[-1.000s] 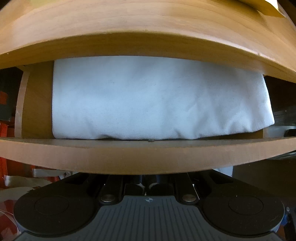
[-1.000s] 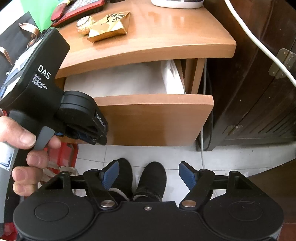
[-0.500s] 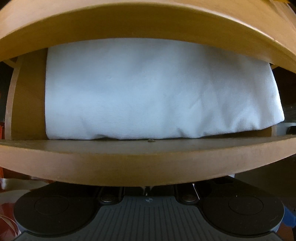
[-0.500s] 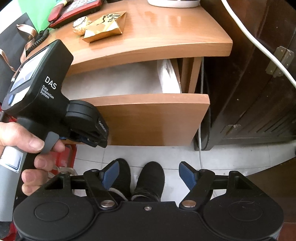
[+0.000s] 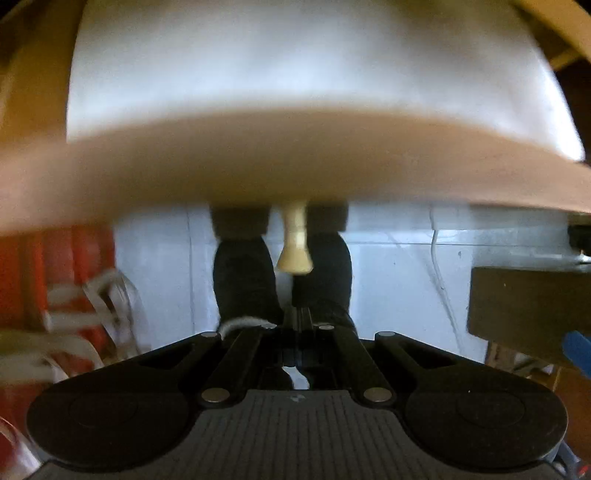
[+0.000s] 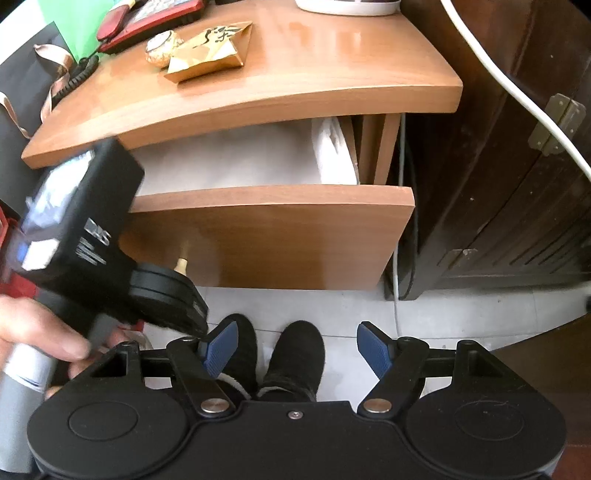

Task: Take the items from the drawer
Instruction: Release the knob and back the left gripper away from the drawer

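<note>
Left wrist view: the left tool (image 5: 295, 314) sits below the drawer (image 5: 280, 162) front, its fingers drawn together with nothing between them. The pale wooden knob (image 5: 294, 245) hangs from the drawer front, just ahead of the fingertips and apart from them. Above the blurred front edge, folded white cloth (image 5: 295, 66) fills the drawer. Two black slippers (image 5: 243, 273) stand on the tiled floor below.

Right wrist view: the right tool (image 6: 295, 349) hangs back over the floor, its blue pads (image 6: 373, 347) wide apart and holding nothing. Only this view shows the bedside worktop (image 6: 332, 62), carrying a gold packet (image 6: 210, 51) and a red telephone (image 6: 151, 16), with the drawer (image 6: 280, 236) pulled partly out beneath it and the cloth (image 6: 236, 162) lying inside. The left tool (image 6: 140, 291) appears here from outside, blurred, in front of the knob (image 6: 181, 264).
</note>
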`<control>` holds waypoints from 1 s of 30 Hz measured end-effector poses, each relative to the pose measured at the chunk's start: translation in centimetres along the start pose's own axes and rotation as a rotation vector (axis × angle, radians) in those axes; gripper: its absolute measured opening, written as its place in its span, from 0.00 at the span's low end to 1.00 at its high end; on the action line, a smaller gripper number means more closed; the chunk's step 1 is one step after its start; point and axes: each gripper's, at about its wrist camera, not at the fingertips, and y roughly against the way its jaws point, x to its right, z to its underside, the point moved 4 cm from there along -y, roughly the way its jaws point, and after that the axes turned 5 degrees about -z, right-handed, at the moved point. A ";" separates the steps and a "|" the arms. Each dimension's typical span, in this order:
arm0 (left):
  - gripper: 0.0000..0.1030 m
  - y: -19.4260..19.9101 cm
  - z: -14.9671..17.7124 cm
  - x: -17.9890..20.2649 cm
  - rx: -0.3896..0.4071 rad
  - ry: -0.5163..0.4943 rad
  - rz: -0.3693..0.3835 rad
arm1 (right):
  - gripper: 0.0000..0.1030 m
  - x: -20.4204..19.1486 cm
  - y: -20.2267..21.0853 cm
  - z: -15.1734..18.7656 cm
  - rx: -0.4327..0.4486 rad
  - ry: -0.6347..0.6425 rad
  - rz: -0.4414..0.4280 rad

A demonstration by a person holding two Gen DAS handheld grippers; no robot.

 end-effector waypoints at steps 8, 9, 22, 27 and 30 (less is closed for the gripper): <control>0.16 3.6 -1.1 2.8 0.021 -0.025 0.007 | 0.68 -0.3 0.4 -1.0 0.019 0.046 -0.001; 0.18 3.7 -0.9 2.7 0.024 -0.021 0.013 | 0.68 -0.4 0.3 -1.1 0.019 0.052 0.000; 0.37 6.0 -1.8 1.5 0.086 0.023 0.077 | 0.68 -0.7 1.6 -3.2 0.041 0.109 -0.010; 0.38 6.7 -2.6 1.0 0.089 0.072 0.109 | 0.68 -1.2 1.8 -4.8 0.046 0.171 0.005; 0.38 6.8 -2.7 1.2 0.098 0.087 0.116 | 0.68 -1.3 2.0 -5.7 0.053 0.189 0.005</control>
